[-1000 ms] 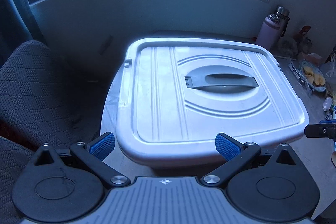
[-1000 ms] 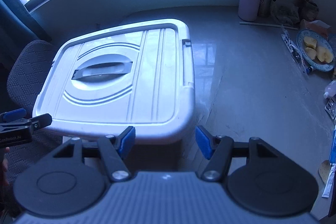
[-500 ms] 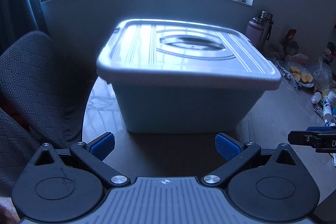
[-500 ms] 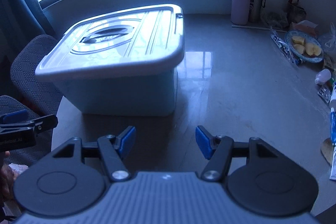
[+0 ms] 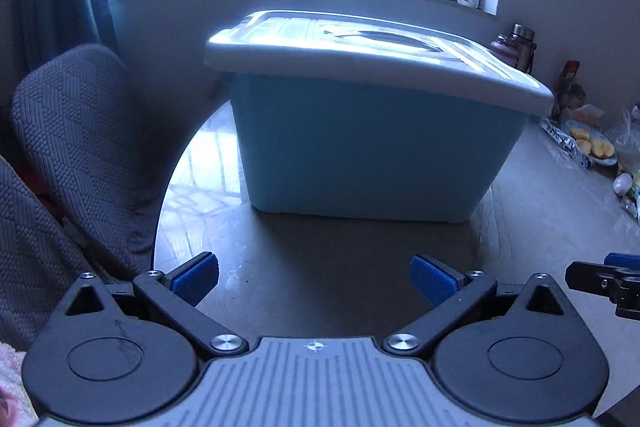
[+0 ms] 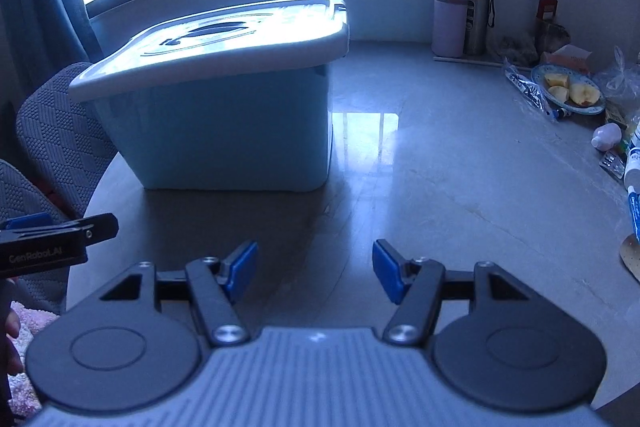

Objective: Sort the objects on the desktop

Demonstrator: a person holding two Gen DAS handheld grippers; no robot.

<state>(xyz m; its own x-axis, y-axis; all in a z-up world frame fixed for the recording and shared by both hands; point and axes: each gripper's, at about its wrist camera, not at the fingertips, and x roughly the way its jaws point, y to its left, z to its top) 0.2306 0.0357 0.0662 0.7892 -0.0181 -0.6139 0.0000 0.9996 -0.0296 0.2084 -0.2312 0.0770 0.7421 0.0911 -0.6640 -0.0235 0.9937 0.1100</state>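
A light blue storage box point(image 5: 360, 151) with a closed white lid point(image 5: 376, 63) stands on the round table; it also shows in the right wrist view point(image 6: 236, 131). My left gripper point(image 5: 314, 277) is open and empty, low over the table in front of the box. My right gripper point(image 6: 314, 271) is open and empty, to the right of the left one. Small desktop items lie at the table's right edge: a white bottle point(image 6: 606, 137), tubes point(image 6: 634, 163) and a blister pack point(image 6: 612, 161).
A plate of apple slices point(image 6: 570, 91), two flasks point(image 6: 464, 13) and bags stand at the back right. A grey chair point(image 5: 68, 131) stands left of the table. The table edge point(image 5: 164, 211) curves near my left gripper.
Both grippers have dropped from above the box lid to low over the table and pulled back from the box. Both stay open.
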